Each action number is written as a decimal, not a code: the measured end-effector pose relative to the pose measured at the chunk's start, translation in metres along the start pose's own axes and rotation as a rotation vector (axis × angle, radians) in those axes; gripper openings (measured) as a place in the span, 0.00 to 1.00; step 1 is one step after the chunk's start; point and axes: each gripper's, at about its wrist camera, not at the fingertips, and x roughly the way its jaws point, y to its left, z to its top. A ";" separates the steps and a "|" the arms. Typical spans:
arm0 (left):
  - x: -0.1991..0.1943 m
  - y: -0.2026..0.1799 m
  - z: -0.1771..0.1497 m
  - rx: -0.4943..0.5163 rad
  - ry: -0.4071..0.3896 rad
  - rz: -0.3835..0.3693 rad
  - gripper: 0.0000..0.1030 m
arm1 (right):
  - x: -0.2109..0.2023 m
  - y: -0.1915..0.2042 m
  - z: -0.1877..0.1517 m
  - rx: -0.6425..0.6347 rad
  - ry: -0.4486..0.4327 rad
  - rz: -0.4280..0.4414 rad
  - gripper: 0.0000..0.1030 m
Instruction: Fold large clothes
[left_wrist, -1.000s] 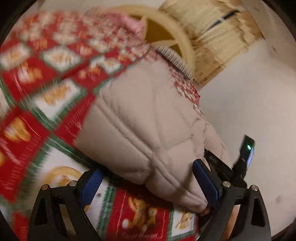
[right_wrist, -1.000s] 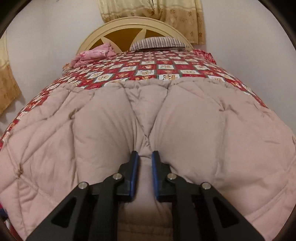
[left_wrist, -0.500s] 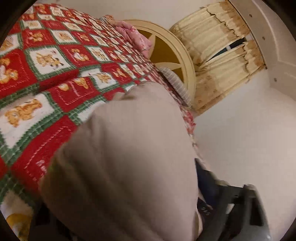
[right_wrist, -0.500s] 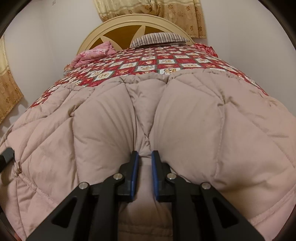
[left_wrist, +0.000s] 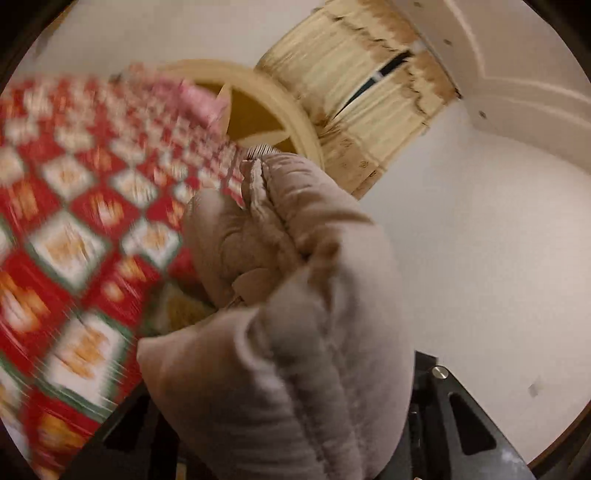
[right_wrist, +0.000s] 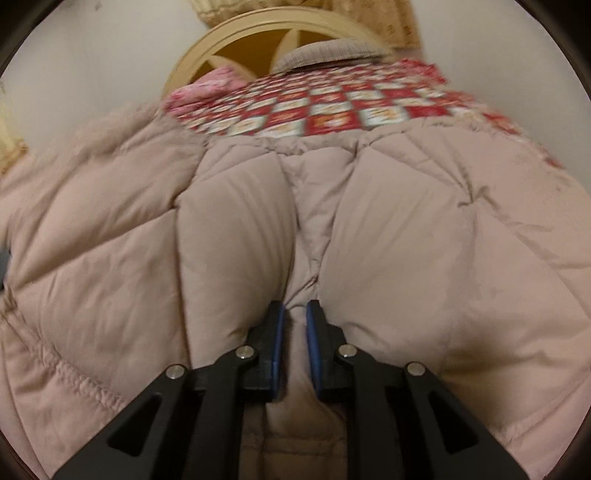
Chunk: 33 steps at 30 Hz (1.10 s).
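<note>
A large pale pink quilted puffer coat (right_wrist: 406, 236) lies across the foot of a bed. My right gripper (right_wrist: 294, 314) is shut on a fold of the coat at its near edge. In the left wrist view a bunched part of the coat (left_wrist: 295, 332) fills the lower middle and is raised off the bedspread. It covers my left gripper's fingertips; only the black frame (left_wrist: 454, 424) shows. The coat seems held between its jaws.
The bed has a red, white and green checked bedspread (right_wrist: 332, 114) (left_wrist: 74, 221). A cream curved headboard (right_wrist: 258, 33), a striped pillow (right_wrist: 332, 55) and a pink bundle (right_wrist: 210, 85) are at the far end. Beige curtains (left_wrist: 369, 92) and white walls surround the bed.
My left gripper went from open beside the coat's edge to buried in it, and has lifted that bunch up and toward the headboard. My right gripper kept its hold while the coat shifted.
</note>
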 end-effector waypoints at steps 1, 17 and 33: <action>-0.012 -0.003 0.007 0.044 -0.012 0.016 0.30 | 0.003 0.015 -0.004 0.011 0.018 0.052 0.17; -0.002 -0.130 -0.033 0.682 0.032 0.125 0.31 | -0.042 0.007 -0.009 0.079 0.179 0.584 0.14; 0.100 -0.191 -0.225 1.301 0.221 0.151 0.36 | -0.151 -0.202 -0.029 0.372 -0.146 0.260 0.73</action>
